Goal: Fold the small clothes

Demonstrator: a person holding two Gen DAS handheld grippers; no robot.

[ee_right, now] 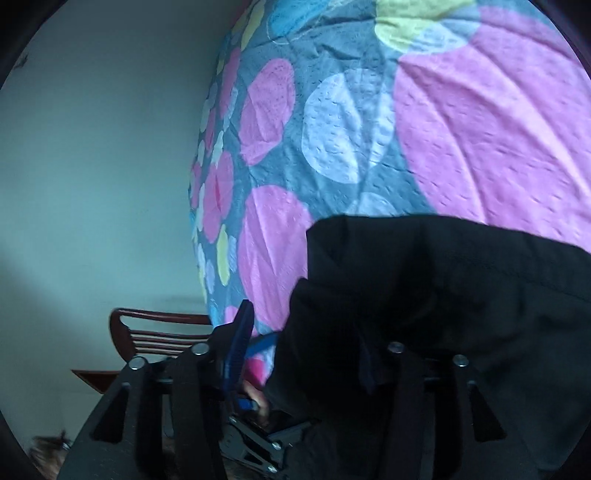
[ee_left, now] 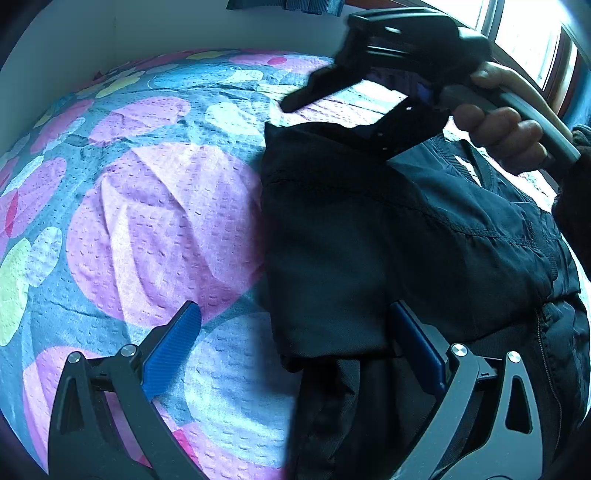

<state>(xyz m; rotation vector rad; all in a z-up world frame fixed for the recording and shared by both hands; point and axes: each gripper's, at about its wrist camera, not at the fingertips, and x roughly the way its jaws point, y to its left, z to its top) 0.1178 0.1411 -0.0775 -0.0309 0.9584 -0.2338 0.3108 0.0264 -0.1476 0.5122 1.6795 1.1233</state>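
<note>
- Blue-padded fingers of the left gripper (ee_left: 295,343) stand wide apart in the left wrist view; the left finger (ee_left: 173,347) hangs over the bedspread, while the right finger (ee_left: 417,347) sits against the dark cloth.
- Between those fingers lies the lower edge of a black jacket (ee_left: 388,240), which nothing clamps on this side.
- That jacket is spread across the right half of the bed, with stitched seams and a zip (ee_left: 543,350) running down its right part.
- Past the jacket, the right gripper (ee_left: 332,92) shows from the outside, tilted down over the garment's far corner; a bare hand (ee_left: 502,129) grips its handle.
- In the right wrist view, the right gripper (ee_right: 317,332) has only its left blue finger (ee_right: 238,343) showing; black cloth drapes over the other side, so I cannot tell whether it is pinching the jacket (ee_right: 443,314) or standing apart.
- Bedspread (ee_left: 147,221) under everything is blue-grey with large pink, white and yellow circles.
- Beyond the bed edge in the right wrist view stand a pale wall (ee_right: 92,166) and a dark wooden chair (ee_right: 155,332).
- A bright window (ee_left: 524,33) fills the upper right of the left wrist view.
</note>
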